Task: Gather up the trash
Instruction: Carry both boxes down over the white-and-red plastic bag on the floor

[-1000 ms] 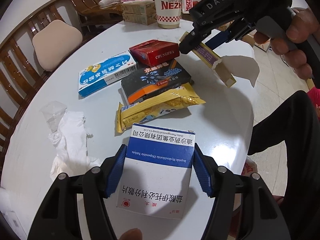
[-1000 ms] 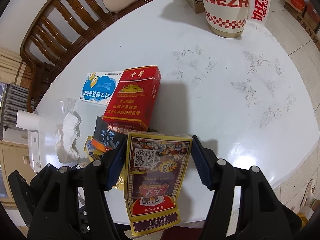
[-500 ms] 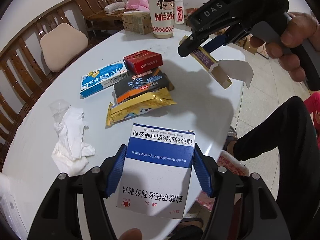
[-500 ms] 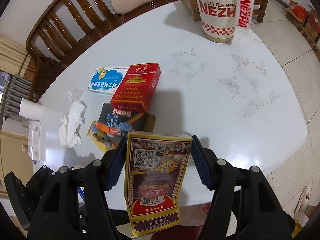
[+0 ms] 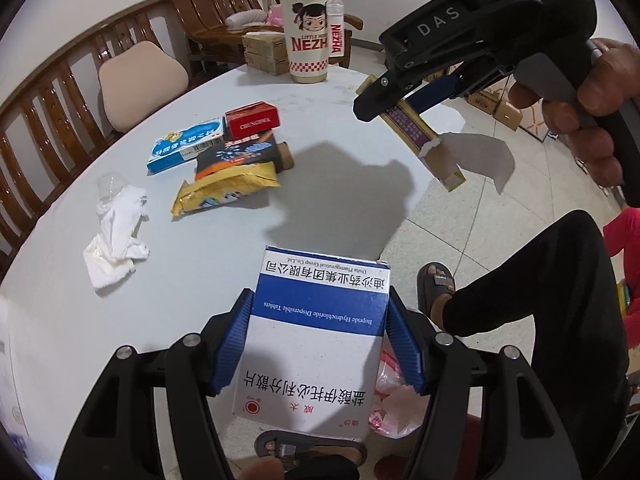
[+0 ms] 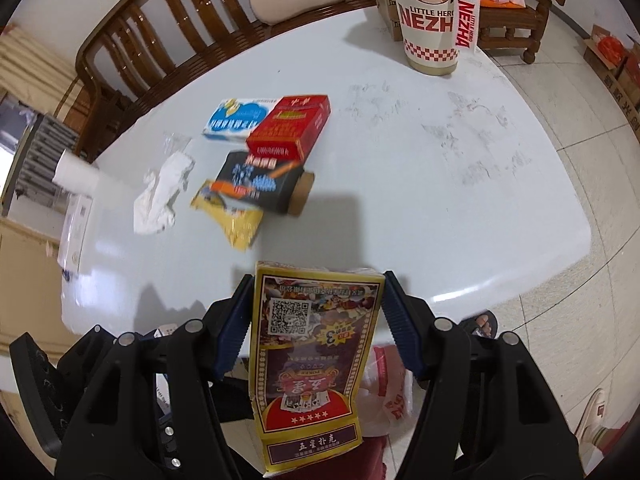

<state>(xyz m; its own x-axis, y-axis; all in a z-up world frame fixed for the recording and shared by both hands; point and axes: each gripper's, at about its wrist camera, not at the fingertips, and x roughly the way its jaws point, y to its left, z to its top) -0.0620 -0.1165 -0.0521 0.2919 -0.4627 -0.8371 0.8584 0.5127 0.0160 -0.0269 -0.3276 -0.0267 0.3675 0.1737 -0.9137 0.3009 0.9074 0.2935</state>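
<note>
My left gripper (image 5: pixel 320 336) is shut on a blue and white medicine box (image 5: pixel 316 340), held above the table's near edge. My right gripper (image 6: pixel 318 316) is shut on a yellow playing-card box (image 6: pixel 312 364); it also shows in the left wrist view (image 5: pixel 424 148), raised past the table's right edge. On the white round table (image 6: pixel 440 184) lie a red cigarette box (image 6: pixel 290 126), a light blue box (image 6: pixel 234 118), a black box (image 6: pixel 260 180), a yellow wrapper (image 6: pixel 234 220) and a crumpled white tissue (image 6: pixel 162 194).
A tall NEZHA cup (image 5: pixel 306 32) and cardboard boxes (image 5: pixel 266 54) stand at the table's far side. Wooden chairs (image 5: pixel 80 92) ring the far and left sides. A plastic bag (image 6: pixel 390 392) lies on the floor below, beside sandalled feet (image 5: pixel 436 284).
Both grippers have lifted and drawn back from the table with their boxes; the trash pile looks smaller and farther away. The floor, the feet and the bag have come into view.
</note>
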